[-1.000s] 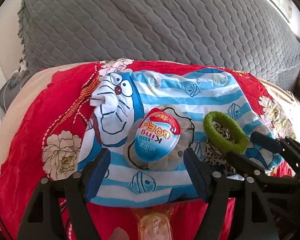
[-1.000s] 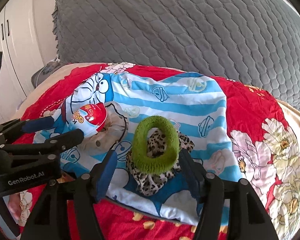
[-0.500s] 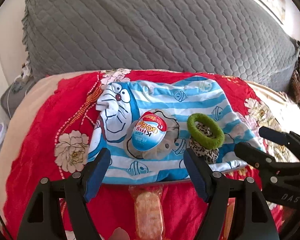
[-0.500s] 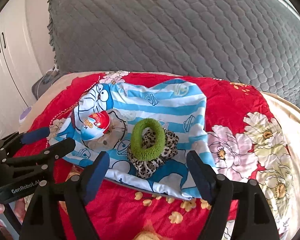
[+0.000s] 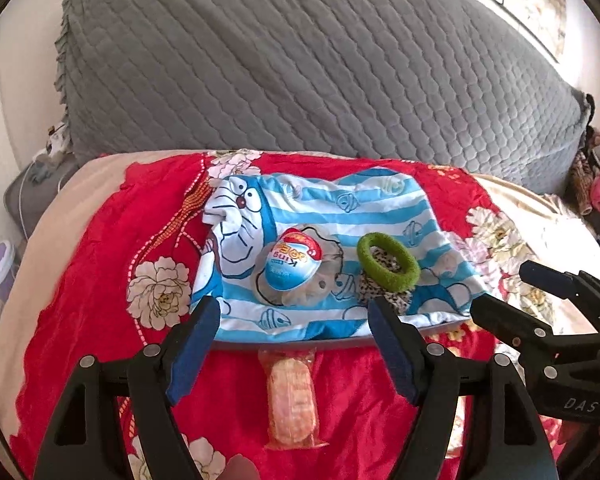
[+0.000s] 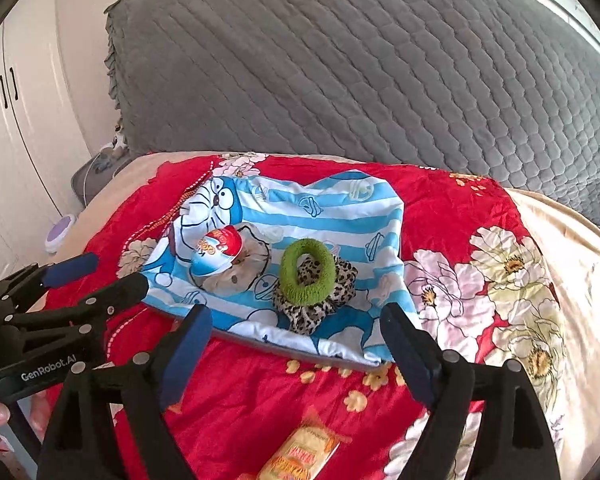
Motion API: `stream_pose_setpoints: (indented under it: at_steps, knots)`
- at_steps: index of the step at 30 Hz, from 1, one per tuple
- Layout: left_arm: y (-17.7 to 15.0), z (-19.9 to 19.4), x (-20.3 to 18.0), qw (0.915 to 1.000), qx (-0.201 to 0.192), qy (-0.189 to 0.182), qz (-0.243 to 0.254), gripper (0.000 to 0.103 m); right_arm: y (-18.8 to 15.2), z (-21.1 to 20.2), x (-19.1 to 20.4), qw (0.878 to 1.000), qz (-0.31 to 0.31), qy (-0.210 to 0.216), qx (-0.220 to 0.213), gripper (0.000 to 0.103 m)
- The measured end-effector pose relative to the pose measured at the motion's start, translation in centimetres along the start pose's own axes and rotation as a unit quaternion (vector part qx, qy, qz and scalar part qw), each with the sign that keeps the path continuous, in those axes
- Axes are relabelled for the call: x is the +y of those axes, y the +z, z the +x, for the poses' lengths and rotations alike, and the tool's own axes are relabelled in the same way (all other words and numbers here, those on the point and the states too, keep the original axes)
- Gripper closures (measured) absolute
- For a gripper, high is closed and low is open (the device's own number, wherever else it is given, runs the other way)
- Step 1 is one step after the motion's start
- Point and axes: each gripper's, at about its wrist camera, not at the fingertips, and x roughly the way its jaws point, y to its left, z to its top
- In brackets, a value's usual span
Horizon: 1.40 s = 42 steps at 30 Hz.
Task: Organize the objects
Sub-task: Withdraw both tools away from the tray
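Both grippers stand wide and empty: the left gripper [image 5: 292, 344] and the right gripper [image 6: 296, 344] hang short of the striped cartoon cloth [image 5: 380, 216]. The toy egg [image 5: 294, 266] rests on a pale scrunchie, the green hair tie [image 6: 307, 272] on a leopard scrunchie [image 6: 320, 312], apparently grouped there. A wrapped snack [image 5: 292, 396] lies apart on the red bedspread [image 5: 92, 320], likely unsorted.
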Motion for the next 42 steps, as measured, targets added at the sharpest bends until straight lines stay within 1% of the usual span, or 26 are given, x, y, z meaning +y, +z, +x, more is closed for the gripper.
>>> stream_pose_setpoints:
  at_steps: [5, 7, 9, 13, 17, 21, 24, 34, 42]
  knots:
    - [-0.5, -1.3, -0.7, 0.9999, 0.001, -0.007, 0.011, 0.025, -0.2, -2.5, 0.1, 1.0, 0.008, -0.006, -0.014, 0.017]
    - [-0.6, -1.8, -1.0, 0.9998, -0.002, -0.006, 0.019, 0.025, -0.3, -3.6, 0.0, 1.0, 0.011, -0.001, -0.025, 0.012]
    - [-0.9, -2.3, -1.3, 0.9997, 0.0, -0.006, 0.025, 0.025, -0.4, -4.4, -0.1, 0.999, 0.015, -0.001, -0.033, 0.011]
    - [-1.3, -3.3, -1.8, 0.9993, -0.002, -0.004, 0.036, 0.025, -0.6, -5.4, -0.3, 0.999, 0.019, -0.01, -0.033, 0.011]
    - [-1.5, -4.5, -2.1, 0.9992, -0.007, -0.014, 0.036, 0.025, -1.2, -6.5, -0.4, 0.999, 0.021, -0.016, -0.034, 0.011]
    - [-1.6, -5.4, -2.5, 0.999, -0.009, -0.016, 0.04, 0.025, -1.8, -7.7, -0.2, 0.999, 0.022, -0.021, -0.039, 0.003]
    - [-1.9, -6.1, -2.6, 0.9988, -0.013, -0.022, 0.041, 0.024, -2.2, -8.7, -0.1, 0.998, 0.027, -0.022, -0.049, 0.003]
    - [-2.5, -7.5, -2.6, 0.9988, -0.012, -0.022, 0.041, 0.023, -3.3, -11.2, -0.1, 0.997, 0.043, -0.016, -0.057, 0.003]
    - [-3.5, -8.8, -2.3, 0.999, -0.01, -0.026, 0.035, 0.023, -4.2, -13.0, 0.9, 0.997, 0.037, -0.016, -0.069, 0.002]
